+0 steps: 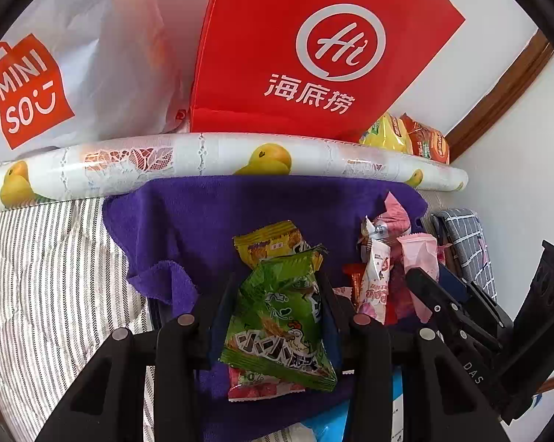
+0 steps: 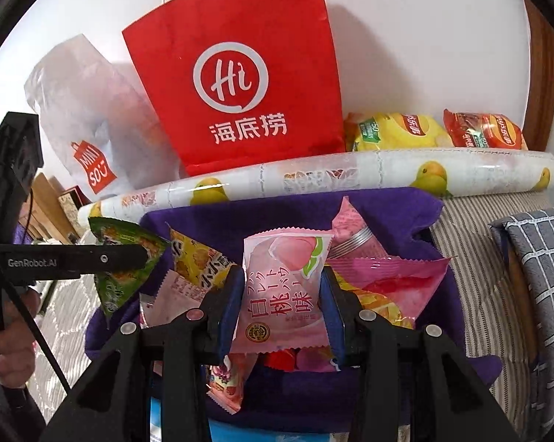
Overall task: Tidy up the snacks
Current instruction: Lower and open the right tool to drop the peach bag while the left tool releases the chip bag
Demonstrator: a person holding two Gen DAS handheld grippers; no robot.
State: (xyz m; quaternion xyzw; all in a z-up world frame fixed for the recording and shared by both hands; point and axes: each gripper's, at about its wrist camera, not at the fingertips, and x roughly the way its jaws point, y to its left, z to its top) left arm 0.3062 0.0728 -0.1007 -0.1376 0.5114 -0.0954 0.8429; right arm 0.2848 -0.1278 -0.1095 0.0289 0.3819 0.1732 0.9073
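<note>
Two bags: red (image 2: 240, 84), white (image 2: 89, 118); two crisp packets (image 2: 398, 130).

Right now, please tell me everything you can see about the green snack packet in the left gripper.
The green snack packet is a small glossy plastic pouch with crimped, saw-toothed ends, printed with white block characters and a cartoon chicken. It looks sealed and slightly puffed, a little crumpled. It stands almost upright, tilted, pinched on both sides by the left gripper. Below it lies a purple towel; a yellow packet sits right behind it, and a pink-red packet shows under its lower edge. In the right wrist view one corner points sideways.
</note>
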